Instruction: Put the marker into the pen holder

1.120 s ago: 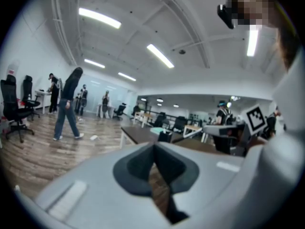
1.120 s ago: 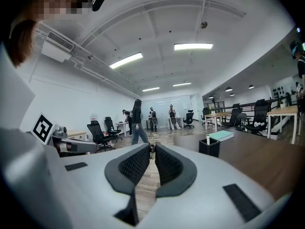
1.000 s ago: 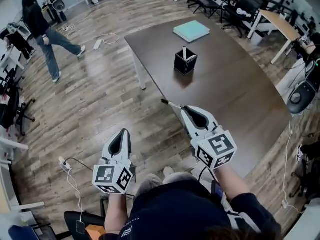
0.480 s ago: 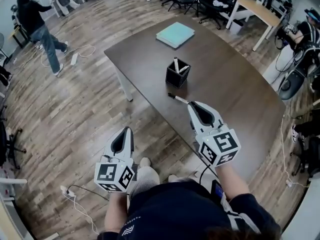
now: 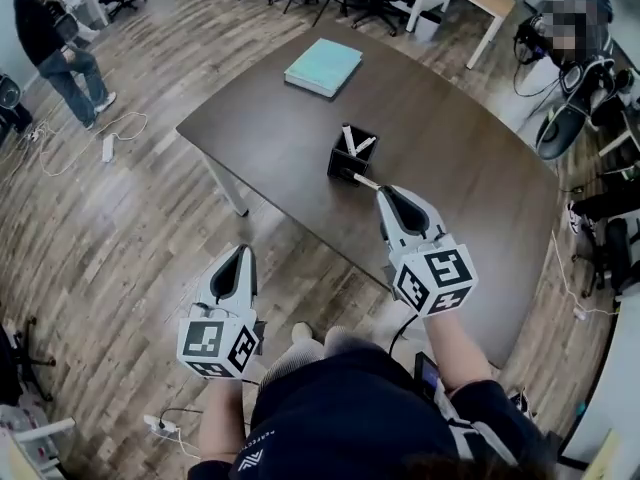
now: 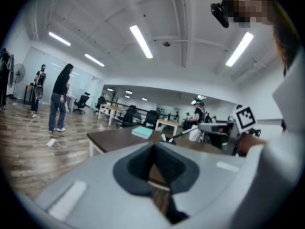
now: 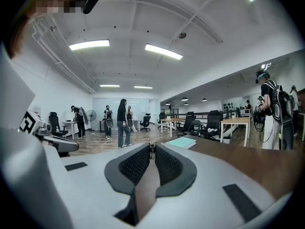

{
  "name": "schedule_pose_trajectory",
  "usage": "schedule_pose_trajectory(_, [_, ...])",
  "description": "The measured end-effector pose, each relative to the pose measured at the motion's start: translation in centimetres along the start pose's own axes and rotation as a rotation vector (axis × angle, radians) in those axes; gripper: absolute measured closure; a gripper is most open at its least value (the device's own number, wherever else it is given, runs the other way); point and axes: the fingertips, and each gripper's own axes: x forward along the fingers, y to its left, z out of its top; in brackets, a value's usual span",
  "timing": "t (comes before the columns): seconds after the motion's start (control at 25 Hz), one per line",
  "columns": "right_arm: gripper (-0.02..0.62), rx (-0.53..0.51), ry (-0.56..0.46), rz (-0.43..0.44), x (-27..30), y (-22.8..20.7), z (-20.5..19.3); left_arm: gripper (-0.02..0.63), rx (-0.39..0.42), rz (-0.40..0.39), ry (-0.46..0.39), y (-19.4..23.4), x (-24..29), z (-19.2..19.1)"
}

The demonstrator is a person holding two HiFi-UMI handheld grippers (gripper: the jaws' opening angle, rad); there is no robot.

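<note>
Right claw [image 5: 385,194]: I have its 2 jaws pressed nearly together on the marker [image 5: 366,182]. In the right gripper view only a thin slit is left between the ribbed pads, with a small dark end showing at the tips.
Marker: a slim pale stick poking straight out ahead of the right claw's tips, above the surface. Its far end reaches the near rim of the pen holder, and I cannot tell whether the 2 touch.
Pen holder [image 5: 349,161]: a black square cup standing upright just ahead of the right claw and a little to its left. 2 white markers [image 5: 347,134] lean inside it.
Left claw [image 5: 243,255]: its jaws are closed on each other with nothing between them. It hangs off the near edge of the surface, over the floor, well to the left of the right claw.
Surface [image 5: 470,183]: a dark brown tabletop under and ahead of the right claw.
Notebook [image 5: 323,66]: teal, lying flat far ahead of the right claw, well beyond the pen holder and to its left.
Floor [image 5: 150,228]: wood planks below the left claw.
Person [image 5: 55,43]: stands on the floor far ahead and to the left of the left claw.
</note>
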Motion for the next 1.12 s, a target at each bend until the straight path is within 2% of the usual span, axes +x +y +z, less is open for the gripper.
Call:
schedule_pose_trajectory(0.24, [0.563,0.009,0.022,-0.07,1.8,-1.6,-0.3,0.601,-0.003,-0.055,0.013,1.3,3.0,0.6])
schedule_pose_trajectory(0.56, [0.563,0.019,0.053,-0.101,6.2,-5.7,-0.8,0.601,0.005,-0.085,0.044,1.6,8.8,1.5])
schedule_pose_trajectory(1.12, [0.563,0.058,0.183,-0.039,13.2,-8.6,-5.4,0.601,-0.01,-0.099,0.116,2.6,17.6,1.1])
